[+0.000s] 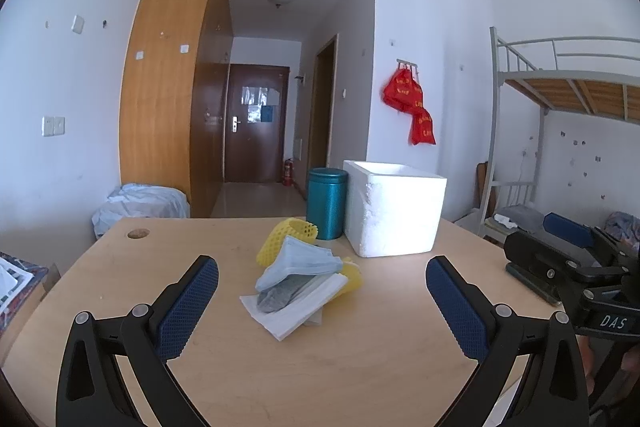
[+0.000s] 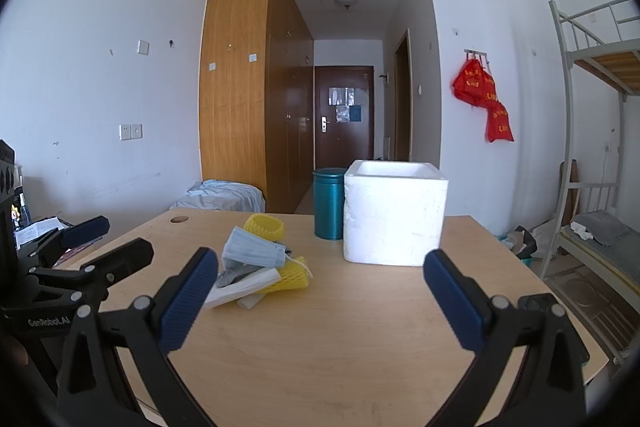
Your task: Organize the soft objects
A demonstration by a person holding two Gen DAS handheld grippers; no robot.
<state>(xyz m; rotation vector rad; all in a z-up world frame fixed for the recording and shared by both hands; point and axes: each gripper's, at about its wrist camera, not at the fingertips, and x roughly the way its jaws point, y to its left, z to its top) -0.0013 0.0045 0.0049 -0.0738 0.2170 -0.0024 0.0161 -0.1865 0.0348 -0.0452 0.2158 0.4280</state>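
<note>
While both tongs hover above the near part of the table (image 1: 360, 367), the left tongs (image 1: 322, 279) and the right tongs (image 2: 320, 273) each stand wide open and grip nothing. Mid-table lies a heap of soft things: a blue face mask (image 1: 302, 261) on white foam sheets (image 1: 292, 311) and yellow foam netting (image 1: 290, 233). Just behind it stand a teal canister (image 1: 326, 203) and, touching it, a white foam box (image 1: 394, 213).

table (image 1: 360, 367): pale wood, smooth, matt
box (image 1: 396, 215): white foam, rough, grainy
canister (image 1: 326, 203): teal metal, satin sheen
sleeves (image 1: 290, 233): yellow foam mesh
mask (image 1: 300, 261): blue pleated cloth
finger pads (image 2: 186, 303): blue, textured rubber
</note>
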